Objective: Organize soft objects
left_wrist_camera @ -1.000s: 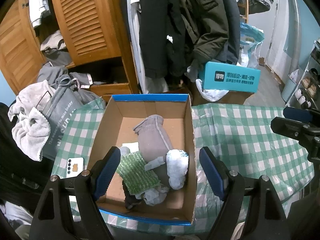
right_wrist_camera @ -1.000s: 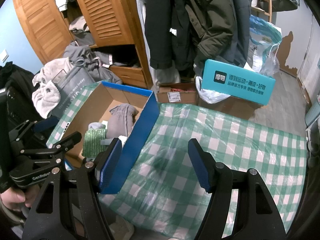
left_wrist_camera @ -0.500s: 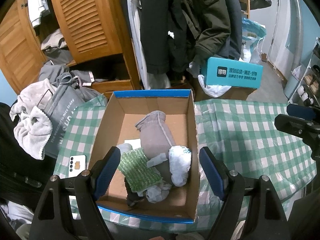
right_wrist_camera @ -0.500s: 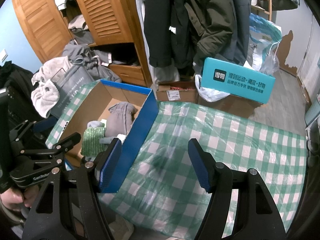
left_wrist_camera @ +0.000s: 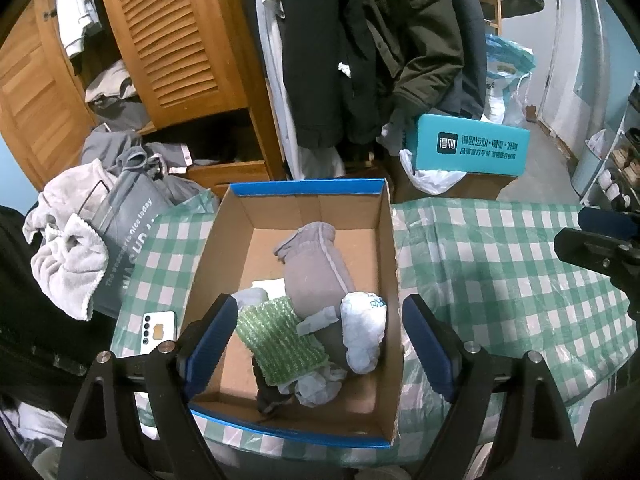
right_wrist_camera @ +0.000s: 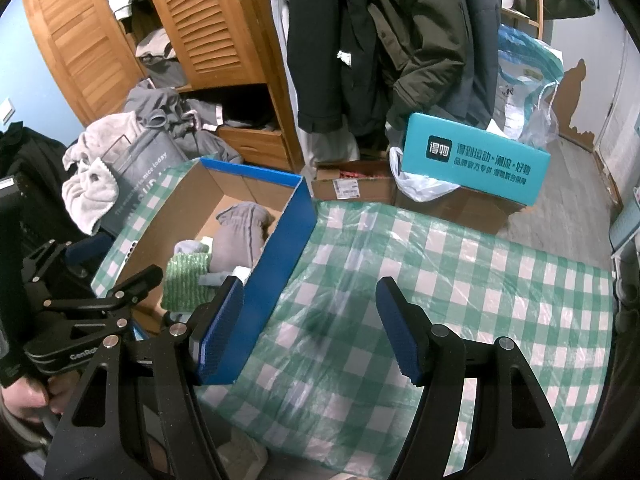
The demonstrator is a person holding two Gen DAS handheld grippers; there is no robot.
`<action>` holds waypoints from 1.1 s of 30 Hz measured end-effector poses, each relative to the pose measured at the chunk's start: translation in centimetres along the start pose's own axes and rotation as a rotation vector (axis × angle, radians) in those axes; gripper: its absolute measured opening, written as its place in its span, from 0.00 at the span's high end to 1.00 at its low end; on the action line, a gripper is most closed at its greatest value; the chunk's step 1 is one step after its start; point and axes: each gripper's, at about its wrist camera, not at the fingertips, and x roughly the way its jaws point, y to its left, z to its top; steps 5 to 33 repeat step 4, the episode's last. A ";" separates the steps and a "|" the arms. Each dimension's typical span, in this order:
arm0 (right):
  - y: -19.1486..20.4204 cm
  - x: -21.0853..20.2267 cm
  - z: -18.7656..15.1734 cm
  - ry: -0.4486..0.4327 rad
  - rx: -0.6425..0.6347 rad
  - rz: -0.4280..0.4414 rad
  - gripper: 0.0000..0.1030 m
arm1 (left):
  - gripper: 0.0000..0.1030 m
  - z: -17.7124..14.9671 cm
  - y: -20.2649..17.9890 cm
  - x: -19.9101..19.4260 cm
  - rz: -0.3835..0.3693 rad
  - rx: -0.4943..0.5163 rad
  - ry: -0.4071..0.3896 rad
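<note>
A blue-rimmed cardboard box (left_wrist_camera: pixel 304 192) stands on the green checked table. In it lie a grey glove (left_wrist_camera: pixel 316 272), a green knitted cloth (left_wrist_camera: pixel 280 340), a white rolled sock (left_wrist_camera: pixel 364 328) and a pale grey sock (left_wrist_camera: pixel 316 388). The box also shows in the right wrist view (right_wrist_camera: pixel 276 248), with the glove (right_wrist_camera: pixel 236 240) and the green cloth (right_wrist_camera: pixel 184 284). My left gripper (left_wrist_camera: pixel 316 344) is open and empty, held above the box's near end. My right gripper (right_wrist_camera: pixel 308 328) is open and empty above the bare tablecloth, just right of the box.
A white phone (left_wrist_camera: pixel 158 330) lies on the table left of the box. A grey tote bag with towels (left_wrist_camera: pixel 100 236) leans at the table's left edge. A teal box (right_wrist_camera: pixel 476 160) on cartons stands behind the table. Hanging coats and a wooden wardrobe fill the back.
Both grippers have drawn back and up a little, so the box looks slightly farther and lower. Both stay open and empty; the things in the box have not moved.
</note>
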 end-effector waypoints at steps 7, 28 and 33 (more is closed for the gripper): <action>0.0 0.0 0.1 -0.001 -0.001 0.001 0.33 | 0.17 0.1 -0.2 0.0 -0.006 -0.004 0.005; 0.0 0.0 0.1 -0.001 -0.001 0.001 0.33 | 0.17 0.1 -0.2 0.0 -0.006 -0.004 0.005; 0.0 0.0 0.1 -0.001 -0.001 0.001 0.33 | 0.17 0.1 -0.2 0.0 -0.006 -0.004 0.005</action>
